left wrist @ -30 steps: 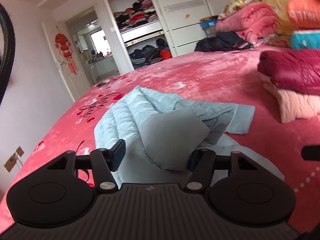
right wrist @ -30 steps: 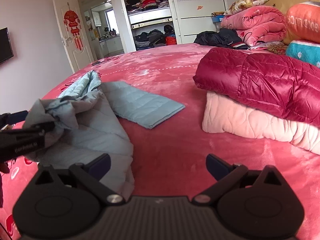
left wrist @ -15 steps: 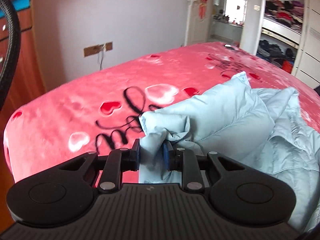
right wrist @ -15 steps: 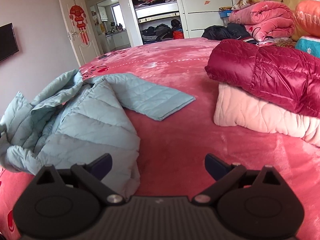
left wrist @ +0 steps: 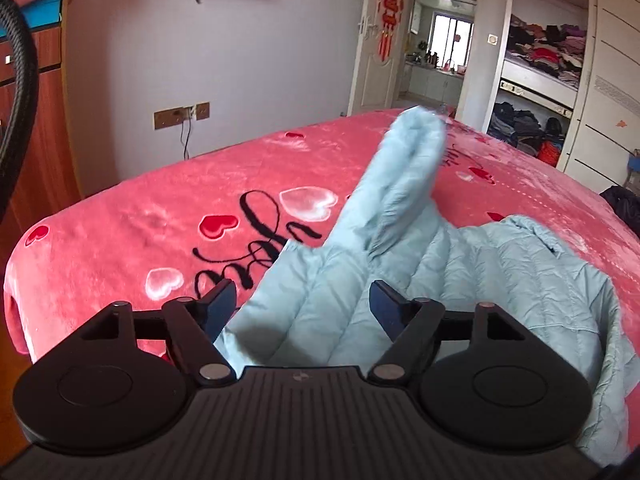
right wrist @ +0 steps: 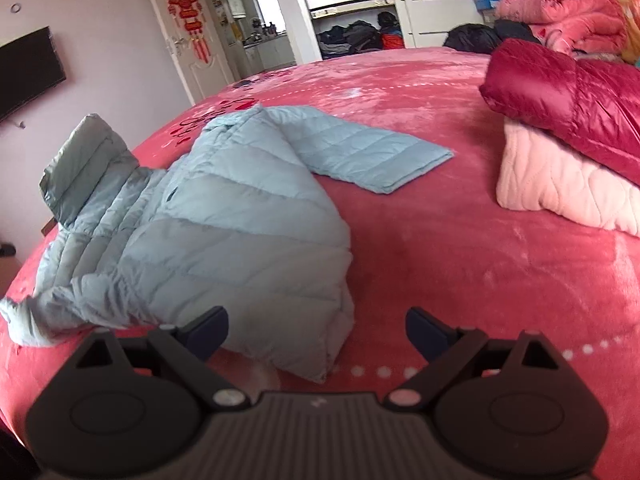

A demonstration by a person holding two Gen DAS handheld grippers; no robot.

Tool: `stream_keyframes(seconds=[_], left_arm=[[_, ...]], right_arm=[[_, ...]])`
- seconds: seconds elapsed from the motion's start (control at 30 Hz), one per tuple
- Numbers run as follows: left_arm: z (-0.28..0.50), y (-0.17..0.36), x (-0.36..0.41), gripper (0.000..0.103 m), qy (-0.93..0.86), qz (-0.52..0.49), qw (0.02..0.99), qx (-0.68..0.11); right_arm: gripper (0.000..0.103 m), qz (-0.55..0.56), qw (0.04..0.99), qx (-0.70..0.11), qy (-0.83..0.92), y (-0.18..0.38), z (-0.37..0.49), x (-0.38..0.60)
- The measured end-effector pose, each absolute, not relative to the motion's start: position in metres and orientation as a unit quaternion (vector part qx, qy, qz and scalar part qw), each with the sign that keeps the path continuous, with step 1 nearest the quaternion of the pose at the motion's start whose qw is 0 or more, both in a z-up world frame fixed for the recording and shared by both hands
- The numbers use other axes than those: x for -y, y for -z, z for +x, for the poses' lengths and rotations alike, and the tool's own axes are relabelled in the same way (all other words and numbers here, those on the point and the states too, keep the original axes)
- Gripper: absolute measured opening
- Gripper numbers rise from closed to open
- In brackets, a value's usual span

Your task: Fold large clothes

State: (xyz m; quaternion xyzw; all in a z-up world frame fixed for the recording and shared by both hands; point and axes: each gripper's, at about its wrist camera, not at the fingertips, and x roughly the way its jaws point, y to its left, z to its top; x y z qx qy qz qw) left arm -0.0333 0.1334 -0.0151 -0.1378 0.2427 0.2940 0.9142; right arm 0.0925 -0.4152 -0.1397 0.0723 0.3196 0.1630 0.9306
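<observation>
A light blue quilted down jacket (right wrist: pixel 224 220) lies spread on the red heart-print bedspread (right wrist: pixel 460 280). One sleeve (right wrist: pixel 360 148) lies flat, stretched toward the right. The other sleeve (left wrist: pixel 404 168) stands up in the air, blurred. My left gripper (left wrist: pixel 302 306) is open, its jaws wide apart just above the jacket's edge (left wrist: pixel 304 312), gripping nothing. My right gripper (right wrist: pixel 316 328) is open and empty, low over the jacket's near hem.
A folded dark red down jacket (right wrist: pixel 568 96) lies on a folded pale pink one (right wrist: pixel 560 188) at the right. Pink blankets (right wrist: pixel 560 4) and dark clothes are piled behind. The bed's left edge (left wrist: pixel 24 272) drops off beside a wooden cabinet (left wrist: pixel 40 120).
My left gripper has opened and let go of the jacket's edge. The jacket has spread flatter on the bed, and its left sleeve has flung upward. My right gripper stays open, a little closer.
</observation>
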Motion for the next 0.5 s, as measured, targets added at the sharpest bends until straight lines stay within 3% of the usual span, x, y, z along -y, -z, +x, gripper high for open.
stream_keyframes(seconds=[0.07,0.5], left_arm=[[-0.039,0.013,-0.127,0.098,-0.277,-0.133,0.922,-0.236],[-0.001,0.029,-0.076,0.1,-0.189,-0.125,0.941,-0.249]], right_arm=[[0.095,0.038,0.932,-0.315,-0.174,0.143,0.088,0.401],[0.088,-0.172,0.934,-0.252,-0.185,0.158,0.08,0.336]])
